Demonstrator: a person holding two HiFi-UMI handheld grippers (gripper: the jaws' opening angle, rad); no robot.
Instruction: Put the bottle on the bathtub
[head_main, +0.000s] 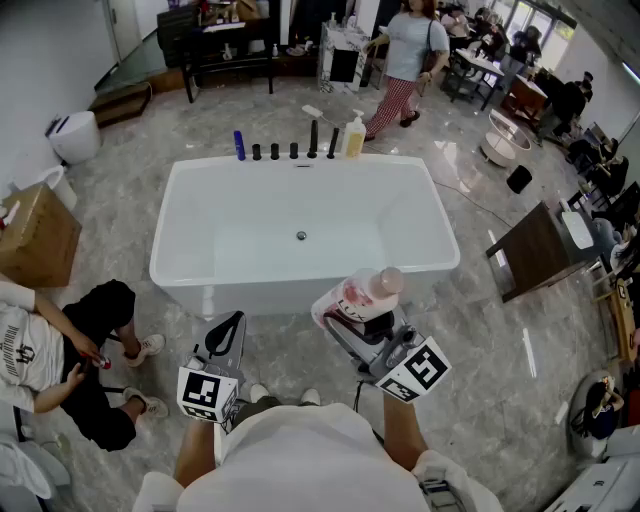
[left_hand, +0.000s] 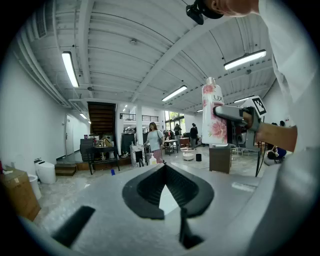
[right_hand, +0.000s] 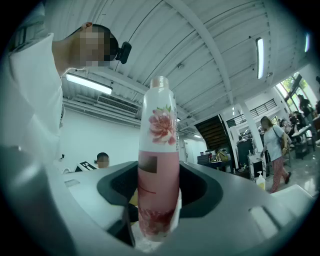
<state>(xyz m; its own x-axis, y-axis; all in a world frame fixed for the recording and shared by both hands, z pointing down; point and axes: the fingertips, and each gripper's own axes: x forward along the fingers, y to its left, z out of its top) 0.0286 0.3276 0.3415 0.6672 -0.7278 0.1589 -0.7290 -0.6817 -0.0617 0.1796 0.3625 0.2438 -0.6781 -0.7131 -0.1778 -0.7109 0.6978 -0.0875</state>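
A white bathtub (head_main: 250, 290) stands on the marble floor just ahead of me. My right gripper (head_main: 352, 312) is shut on a pink and white bottle (head_main: 366, 293) with a flower print, held near the tub's near rim at the right. In the right gripper view the bottle (right_hand: 159, 165) stands upright between the jaws, which are spread wide against its sides. The left gripper view also catches this bottle (left_hand: 214, 117), off to the right. My left gripper (head_main: 232, 325) hangs in front of the tub's near wall, its tips together with nothing between them (left_hand: 165, 172).
Several small bottles (head_main: 293, 150) line the tub's far rim, among them a blue one and a yellowish pump bottle (head_main: 354, 138). A person crouches at the left (head_main: 70, 360) beside a cardboard box (head_main: 35, 235). Another person (head_main: 405, 55) walks behind the tub. A brown table (head_main: 535, 250) stands at the right.
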